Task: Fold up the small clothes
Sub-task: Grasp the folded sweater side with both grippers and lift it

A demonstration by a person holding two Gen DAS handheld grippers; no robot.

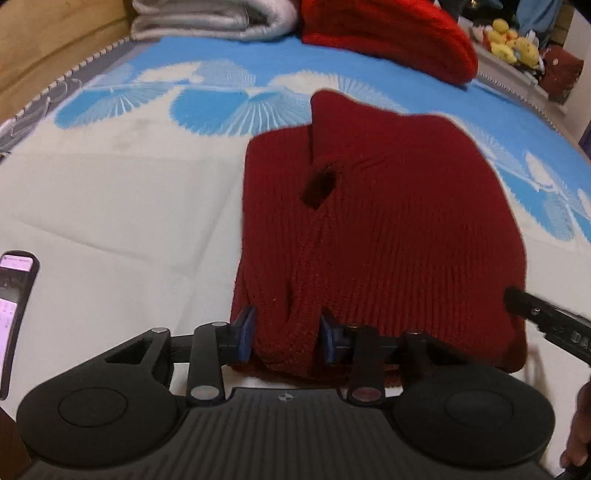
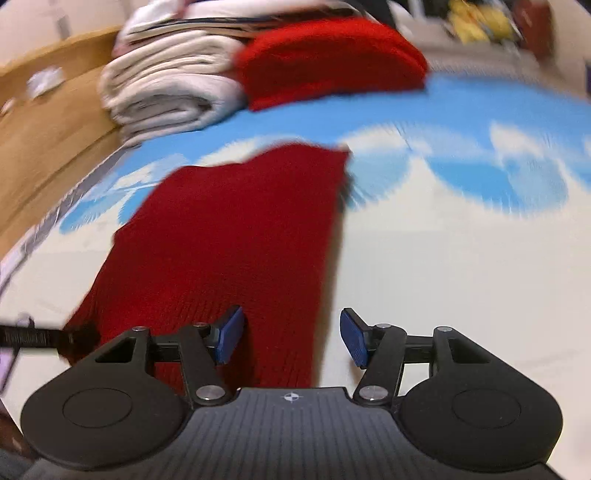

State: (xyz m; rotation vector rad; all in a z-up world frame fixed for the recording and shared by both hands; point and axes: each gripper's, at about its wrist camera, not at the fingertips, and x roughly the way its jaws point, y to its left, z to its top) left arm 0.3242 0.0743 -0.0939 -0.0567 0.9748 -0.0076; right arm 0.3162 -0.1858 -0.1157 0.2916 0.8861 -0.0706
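A small dark red knit garment lies on the bed, partly folded, with a dark opening near its middle. My left gripper sits at its near edge, its blue pads closed in on a bunched fold of the knit. In the right wrist view the same garment stretches away from me. My right gripper is open over the garment's near right edge, pads wide apart and holding nothing. The right gripper's tip also shows in the left wrist view, at the garment's right side.
The bed cover is cream with blue fan patterns. A folded grey-white blanket and a bright red folded cloth lie at the far end. A phone stands at the left. Yellow plush toys sit far right. A wooden wall runs along the left.
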